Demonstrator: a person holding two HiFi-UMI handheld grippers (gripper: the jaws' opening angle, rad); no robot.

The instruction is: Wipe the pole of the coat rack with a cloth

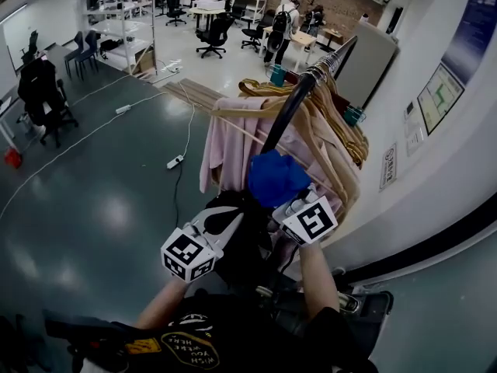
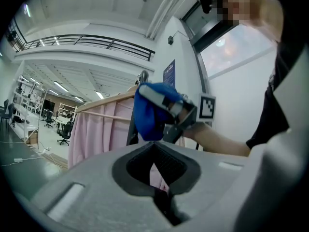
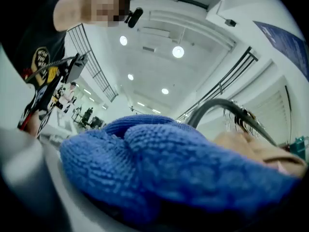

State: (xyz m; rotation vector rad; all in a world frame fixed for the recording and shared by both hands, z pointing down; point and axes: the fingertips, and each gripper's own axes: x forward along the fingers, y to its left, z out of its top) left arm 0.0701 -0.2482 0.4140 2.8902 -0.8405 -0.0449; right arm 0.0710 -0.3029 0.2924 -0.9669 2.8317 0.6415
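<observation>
The coat rack's black pole [image 1: 299,92] runs from the middle of the head view up to the right. A bunched blue cloth [image 1: 276,177] sits against the pole's near, lower end. My right gripper [image 1: 291,200] is shut on the cloth from below. In the right gripper view the cloth [image 3: 169,168] fills the lower half, with the curved pole [image 3: 217,104] behind it. My left gripper [image 1: 225,222] is lower left of the cloth, apart from it, jaws shut with nothing between them. From the left gripper [image 2: 161,178] I see the cloth [image 2: 152,115] and the right gripper ahead.
A pink garment [image 1: 233,146] and several wooden hangers [image 1: 334,130] hang on the pole. A white wall [image 1: 419,92] stands close on the right. A power strip [image 1: 175,162] with cables lies on the floor to the left. Office chairs, desks and a person [image 1: 281,26] are far back.
</observation>
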